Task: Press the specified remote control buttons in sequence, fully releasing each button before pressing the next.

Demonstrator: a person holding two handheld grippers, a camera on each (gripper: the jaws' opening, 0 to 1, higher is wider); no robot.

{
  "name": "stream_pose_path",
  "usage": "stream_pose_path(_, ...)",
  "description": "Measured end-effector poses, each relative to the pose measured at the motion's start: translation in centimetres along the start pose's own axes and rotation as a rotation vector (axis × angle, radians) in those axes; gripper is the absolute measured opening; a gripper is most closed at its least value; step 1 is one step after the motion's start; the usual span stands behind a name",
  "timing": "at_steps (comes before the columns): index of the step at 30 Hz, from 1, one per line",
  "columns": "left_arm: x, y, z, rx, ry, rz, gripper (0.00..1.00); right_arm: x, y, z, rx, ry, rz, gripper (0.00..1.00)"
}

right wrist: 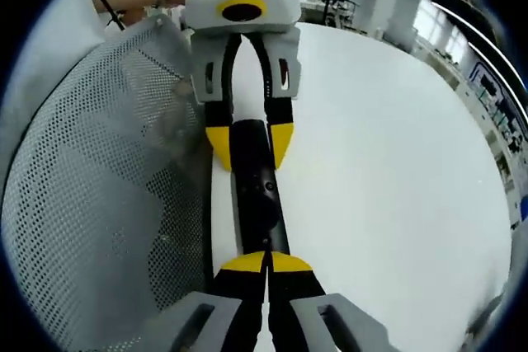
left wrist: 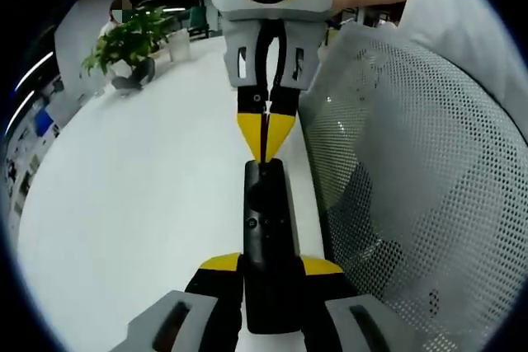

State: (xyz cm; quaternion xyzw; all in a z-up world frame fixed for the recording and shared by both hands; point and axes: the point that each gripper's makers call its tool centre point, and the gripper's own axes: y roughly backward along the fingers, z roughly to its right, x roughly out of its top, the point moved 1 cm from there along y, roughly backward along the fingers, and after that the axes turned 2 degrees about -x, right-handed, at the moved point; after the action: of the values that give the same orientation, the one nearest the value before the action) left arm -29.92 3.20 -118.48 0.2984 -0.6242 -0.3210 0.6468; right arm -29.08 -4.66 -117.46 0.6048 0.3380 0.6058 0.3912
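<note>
- The left gripper's [left wrist: 266, 268] fingers [left wrist: 219, 264] were spread about as wide as the remote [left wrist: 266, 237] and clamped its near end from both sides, so the remote was held steady above the tabletop [left wrist: 140, 204] instead of lying loose.
- The right gripper's [right wrist: 267, 263] fingers [right wrist: 244, 263] were pressed together with no gap, holding nothing; their joined yellow tips formed 1 narrow point set on the far end of the remote's face.
- That split made sense for the task: 1 gripper served as a vise, the other as a pressing finger. A closed tip was judged better suited to hitting a single small button than 2 spread ones.
- Whether the tip was actually pushing a button down or only touching the casing could not be told.
- In the left gripper view the right gripper [left wrist: 266, 139] came in from the top, its point meeting the remote's upper end; in the right gripper view the left gripper [right wrist: 247, 142] faced back, straddling the remote [right wrist: 257, 195].
- The remote was a slim black bar, matte, with a round pad and a few small dark buttons low in contrast against the body; labels were too small to read.
- It sat near the tabletop's edge, just beside a white mesh chair back [left wrist: 412, 187].
- A potted plant [left wrist: 132, 43] stood well apart at the far side.
</note>
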Motion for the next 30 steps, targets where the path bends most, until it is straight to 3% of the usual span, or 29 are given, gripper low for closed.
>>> stream_pose_path(8,0.0,0.0,0.0,0.004,0.009,-0.017,0.23,1.2,-0.8,-0.5,0.03,0.043,0.009,0.0)
stream_pose_path(16,0.0,-0.1,0.0,0.011,0.014,-0.018,0.23,1.1,-1.1,-0.8,-0.012,0.212,-0.069,0.0)
stream_pose_path(20,0.0,-0.1,0.0,0.011,0.006,-0.035,0.23,1.1,-1.1,-0.7,-0.026,0.146,-0.066,0.0)
stream_pose_path(23,0.1,-0.1,0.0,0.012,0.008,-0.048,0.23,1.1,-1.0,-0.5,-0.028,0.012,0.003,0.0)
stream_pose_path(27,0.1,-0.2,0.0,0.011,0.006,-0.073,0.23,1.0,-0.7,-0.5,-0.03,-0.084,0.117,0.0)
stream_pose_path(30,0.1,-0.2,0.0,0.009,0.005,-0.086,0.23,1.2,-0.5,-0.6,-0.023,-0.103,0.166,0.0)
